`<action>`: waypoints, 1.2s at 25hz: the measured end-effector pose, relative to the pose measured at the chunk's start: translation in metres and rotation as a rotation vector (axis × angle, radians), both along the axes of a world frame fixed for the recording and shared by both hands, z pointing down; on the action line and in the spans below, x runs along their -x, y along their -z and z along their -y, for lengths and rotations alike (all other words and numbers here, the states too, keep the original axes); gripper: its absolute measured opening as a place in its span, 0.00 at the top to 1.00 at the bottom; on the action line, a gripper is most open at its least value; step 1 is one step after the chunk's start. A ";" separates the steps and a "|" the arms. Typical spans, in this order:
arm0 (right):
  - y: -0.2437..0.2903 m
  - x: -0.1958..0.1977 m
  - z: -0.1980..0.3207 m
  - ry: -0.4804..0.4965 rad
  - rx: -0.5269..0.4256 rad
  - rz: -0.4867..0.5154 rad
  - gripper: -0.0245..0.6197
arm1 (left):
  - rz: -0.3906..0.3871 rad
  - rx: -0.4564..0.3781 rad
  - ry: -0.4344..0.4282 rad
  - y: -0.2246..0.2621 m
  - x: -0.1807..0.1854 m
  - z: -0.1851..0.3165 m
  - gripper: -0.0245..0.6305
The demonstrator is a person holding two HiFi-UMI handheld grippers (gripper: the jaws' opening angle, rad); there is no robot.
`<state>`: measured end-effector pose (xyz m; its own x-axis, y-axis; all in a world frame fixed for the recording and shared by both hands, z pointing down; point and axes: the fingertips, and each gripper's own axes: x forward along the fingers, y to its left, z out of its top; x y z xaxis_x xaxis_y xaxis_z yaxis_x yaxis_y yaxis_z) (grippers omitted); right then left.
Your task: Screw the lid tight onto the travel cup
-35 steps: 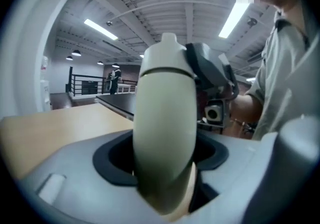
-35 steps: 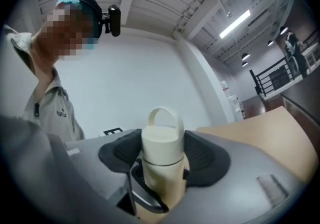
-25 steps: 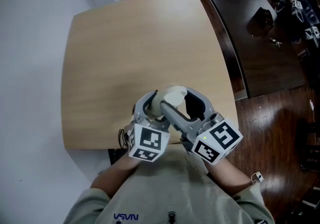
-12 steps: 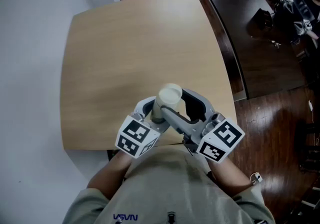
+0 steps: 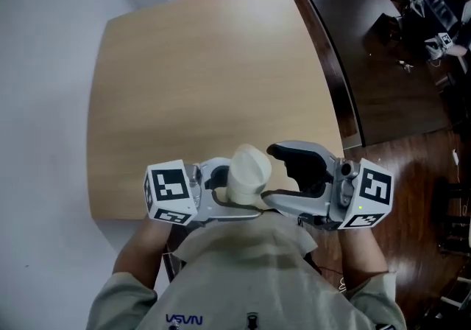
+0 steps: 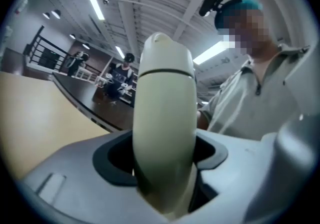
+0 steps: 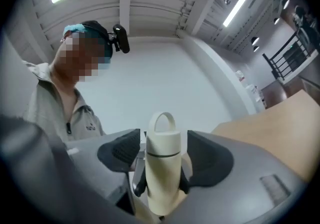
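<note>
The head view has the cream travel cup point(image 5: 246, 172) between the two tools at the near edge of the pale wooden tabletop point(image 5: 191, 78), just in front of the person's grey shirt point(image 5: 250, 277), with its top tipped towards the camera. The left tongs point(image 5: 234, 192) reach in from the left and the right tongs point(image 5: 274, 175) from the right, each with its marker cube outermost. This view does not show whether the cup's base touches the tabletop.

The left gripper view supplies what the head view cannot. The cup fills the middle, wedged between the dark pads point(image 6: 112, 160), so the left tongs are clamped on its body. The lid point(image 6: 167, 50) is on, and a thin dark seam marks where it meets the body. Behind it lie a dark table point(image 6: 102, 104) and people point(image 6: 122, 73) standing further off.

The right gripper view shows the cup upright, with a loop handle point(image 7: 162, 114) on the lid that neither other view makes plain. The right tongs stand wide, with a gap on each side of the cup and nothing touching it; they have just been opening further. Lower down, the left tongs' pads pinch the cup's body. The cup's base is hidden behind the tool
</note>
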<state>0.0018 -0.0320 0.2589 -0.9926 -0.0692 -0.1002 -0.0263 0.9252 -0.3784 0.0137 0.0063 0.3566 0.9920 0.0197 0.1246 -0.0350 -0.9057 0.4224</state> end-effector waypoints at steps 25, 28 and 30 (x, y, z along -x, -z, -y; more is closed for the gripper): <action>0.014 0.017 -0.025 0.160 -0.084 -0.047 0.52 | 0.078 -0.098 -0.133 0.004 -0.015 -0.019 0.48; 0.005 0.014 -0.005 0.030 -0.105 -0.084 0.52 | 0.149 -0.166 0.012 -0.007 -0.015 0.007 0.48; -0.001 0.014 0.008 -0.071 -0.120 -0.107 0.52 | 0.197 -0.210 0.115 -0.013 -0.013 0.024 0.48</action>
<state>-0.0118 -0.0401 0.2603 -0.9910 -0.1338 -0.0055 -0.1279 0.9579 -0.2570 0.0266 -0.0180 0.3696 0.9424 -0.1379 0.3046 -0.2051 -0.9578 0.2011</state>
